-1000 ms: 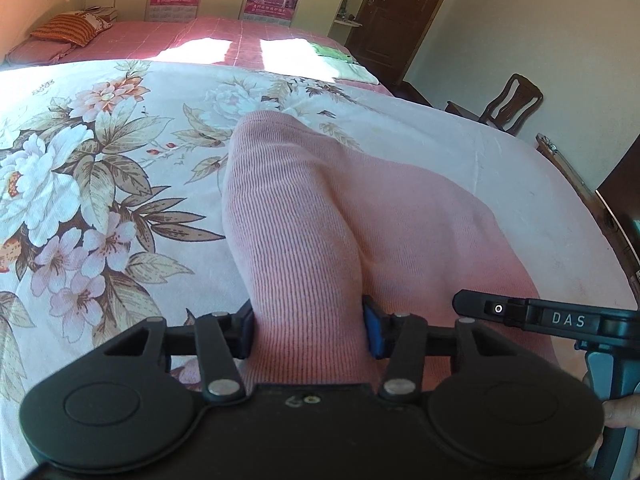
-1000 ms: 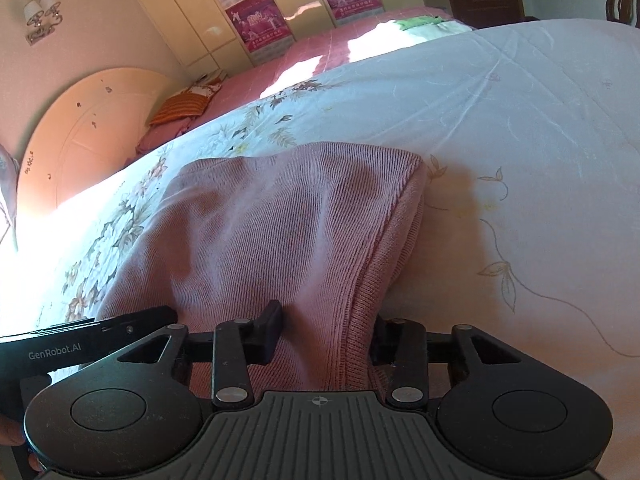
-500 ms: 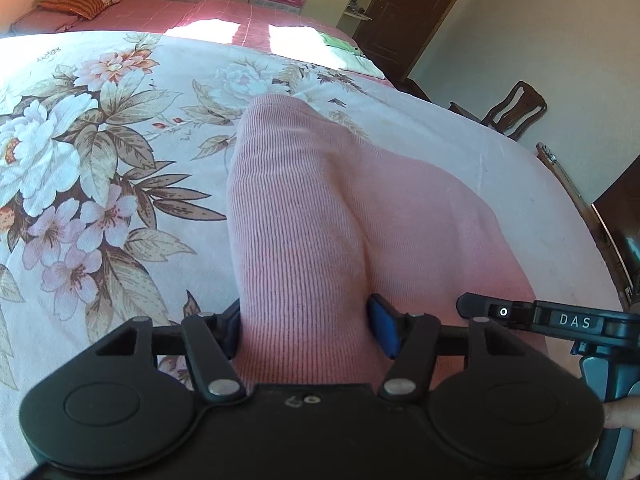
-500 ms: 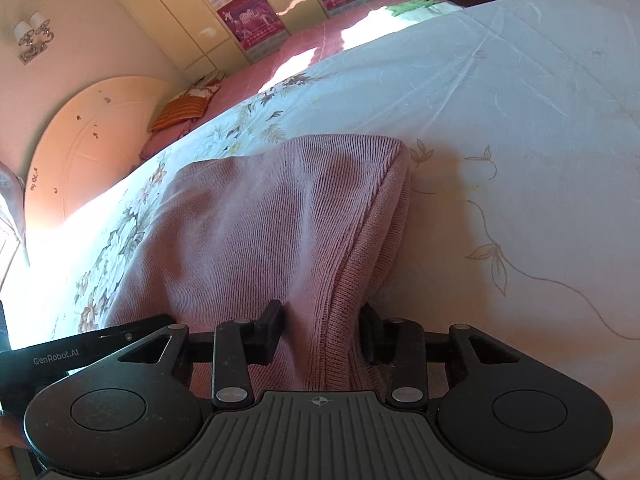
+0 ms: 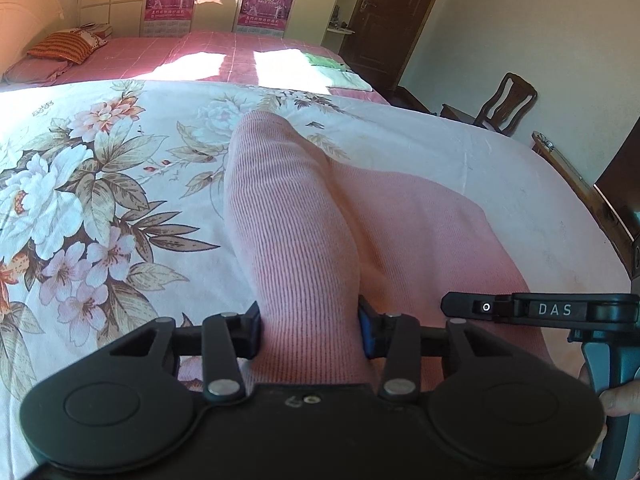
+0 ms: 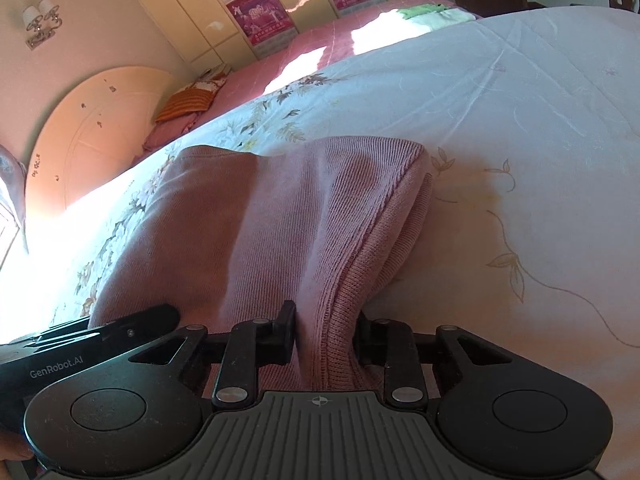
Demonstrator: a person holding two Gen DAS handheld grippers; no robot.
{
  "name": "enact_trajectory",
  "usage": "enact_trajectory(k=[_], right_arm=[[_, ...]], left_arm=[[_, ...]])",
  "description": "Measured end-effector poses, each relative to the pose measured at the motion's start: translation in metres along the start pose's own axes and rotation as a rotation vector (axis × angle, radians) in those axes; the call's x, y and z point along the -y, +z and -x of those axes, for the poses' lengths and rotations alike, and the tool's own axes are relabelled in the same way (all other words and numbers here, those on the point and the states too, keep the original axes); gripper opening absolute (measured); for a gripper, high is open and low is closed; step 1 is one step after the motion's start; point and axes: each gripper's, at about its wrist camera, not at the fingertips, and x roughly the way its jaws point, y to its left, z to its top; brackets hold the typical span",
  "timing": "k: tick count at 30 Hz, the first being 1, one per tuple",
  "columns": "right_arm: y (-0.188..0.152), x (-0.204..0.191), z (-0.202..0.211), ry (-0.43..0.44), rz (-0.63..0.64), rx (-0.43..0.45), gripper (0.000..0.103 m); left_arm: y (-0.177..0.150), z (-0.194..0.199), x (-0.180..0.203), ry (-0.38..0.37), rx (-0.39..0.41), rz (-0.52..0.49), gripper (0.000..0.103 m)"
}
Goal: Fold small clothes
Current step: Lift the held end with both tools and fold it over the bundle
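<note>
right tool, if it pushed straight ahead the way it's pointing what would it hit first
The pink knit garment already bunched in the right tool; beyond its folded edge, probably the floral bedspread, though depth is unclear.

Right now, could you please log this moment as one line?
left gripper: closing on pink sweater | right gripper: closing on sweater hem | sweater on floral bedspread
</note>
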Motion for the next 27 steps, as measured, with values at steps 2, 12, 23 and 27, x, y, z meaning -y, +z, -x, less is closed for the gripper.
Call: enact_trajectory(k=[2, 12, 23, 27], right_arm=[[0.001, -0.004, 0.005, 0.029, 0.003, 0.019, 0.025], [0.003, -0.022, 0.020, 0.139, 0.000, 0.047, 0.025], [0.002, -0.097, 0.005, 0.251, 0.092, 0.044, 0.025], [-0.006, -0.142, -0.013, 0.272, 0.122, 0.040, 0.025]], left_arm=[[0.000, 0.006, 0.003, 0.000, 0.016, -0.012, 0.040], [0.008, 0.037, 0.016, -0.005, 0.084, -0.039, 0.038], [0.009, 0.092, -0.038, 0.082, 0.140, -0.006, 0.038], [0.008, 0.116, -0.080, 0.104, 0.158, 0.004, 0.038]])
